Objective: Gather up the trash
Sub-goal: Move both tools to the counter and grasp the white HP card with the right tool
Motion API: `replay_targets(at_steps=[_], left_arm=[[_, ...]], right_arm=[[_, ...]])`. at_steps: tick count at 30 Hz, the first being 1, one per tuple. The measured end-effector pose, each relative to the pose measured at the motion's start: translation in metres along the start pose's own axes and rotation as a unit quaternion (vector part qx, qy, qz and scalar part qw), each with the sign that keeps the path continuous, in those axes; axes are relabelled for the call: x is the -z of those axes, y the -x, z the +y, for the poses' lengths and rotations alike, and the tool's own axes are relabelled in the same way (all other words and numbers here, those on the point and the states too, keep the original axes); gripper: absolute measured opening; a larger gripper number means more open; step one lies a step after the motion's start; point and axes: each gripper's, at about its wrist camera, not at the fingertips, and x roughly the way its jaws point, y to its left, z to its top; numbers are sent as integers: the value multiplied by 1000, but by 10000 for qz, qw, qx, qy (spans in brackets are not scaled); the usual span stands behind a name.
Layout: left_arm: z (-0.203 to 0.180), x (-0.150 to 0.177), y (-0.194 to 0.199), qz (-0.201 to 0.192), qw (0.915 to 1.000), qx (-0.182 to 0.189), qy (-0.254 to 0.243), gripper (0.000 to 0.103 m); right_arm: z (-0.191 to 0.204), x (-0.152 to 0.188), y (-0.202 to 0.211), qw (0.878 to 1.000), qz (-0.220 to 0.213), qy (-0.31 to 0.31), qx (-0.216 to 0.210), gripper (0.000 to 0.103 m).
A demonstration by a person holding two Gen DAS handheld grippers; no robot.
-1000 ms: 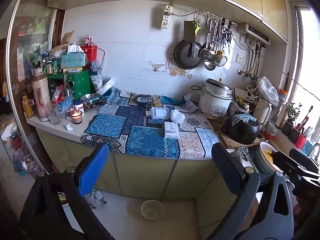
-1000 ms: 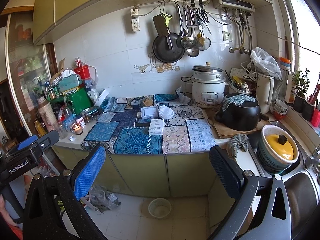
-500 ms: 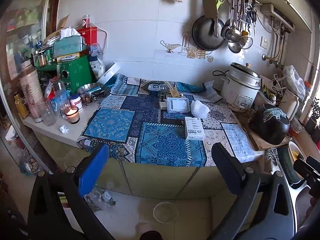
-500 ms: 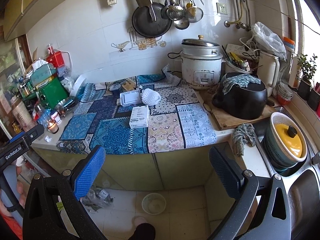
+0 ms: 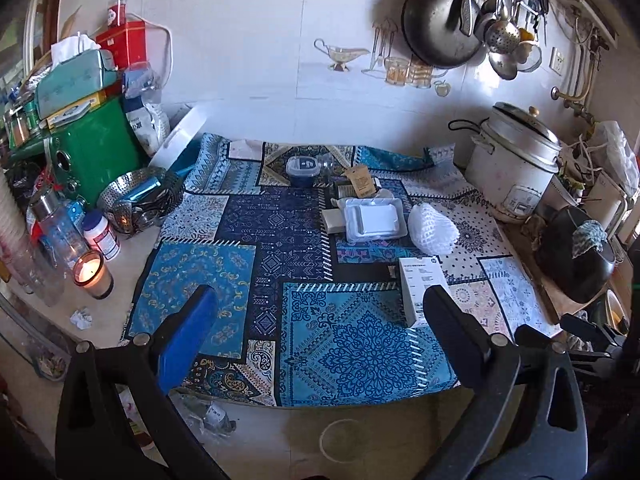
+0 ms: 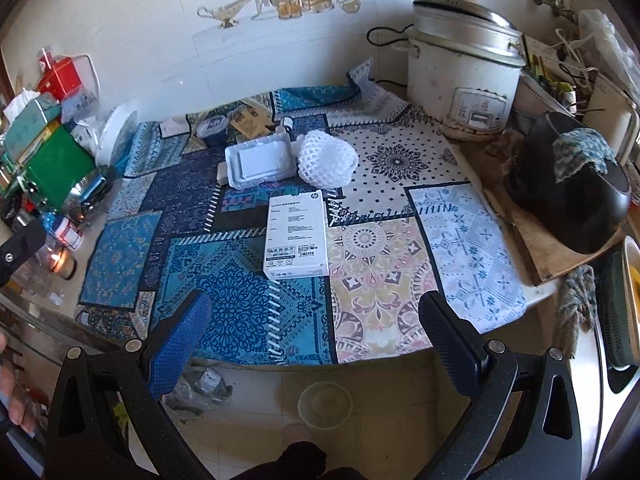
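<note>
On the patterned blue cloth (image 5: 240, 264) lie a white cardboard box (image 6: 296, 236), a white foam fruit net (image 6: 326, 157) and a clear plastic tray (image 6: 259, 162). They also show in the left wrist view: the box (image 5: 420, 280), the net (image 5: 432, 229), the tray (image 5: 374, 220). A crumpled paper scrap (image 5: 81, 317) lies on the bare counter at left. My left gripper (image 5: 320, 344) is open and empty over the counter's front edge. My right gripper (image 6: 316, 340) is open and empty, just in front of the box.
A lit candle (image 5: 93, 274), bottles and a green tin (image 5: 88, 152) crowd the left. A rice cooker (image 6: 460, 68) and black pot (image 6: 568, 196) stand at right. A clear bowl (image 6: 325, 402) and plastic litter (image 6: 198, 388) lie on the floor below.
Both grippers have moved forward and closer to the counter, tilting down; the cloth and trash items now fill the views. Both stay open.
</note>
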Motion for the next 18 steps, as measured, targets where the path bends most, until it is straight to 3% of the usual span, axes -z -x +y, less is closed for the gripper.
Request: replay_targets(at_steps=[4, 12, 18], left_arm=[[7, -7, -37, 330, 9994, 58, 79, 103], [11, -23, -99, 812, 9953, -380, 372, 103], [-6, -45, -137, 993, 9918, -554, 583, 103]], right_arm=[[7, -20, -56, 9989, 463, 5, -53, 103], [23, -53, -158, 9895, 1393, 279, -274, 102], [16, -63, -187, 9802, 1839, 471, -559, 94]])
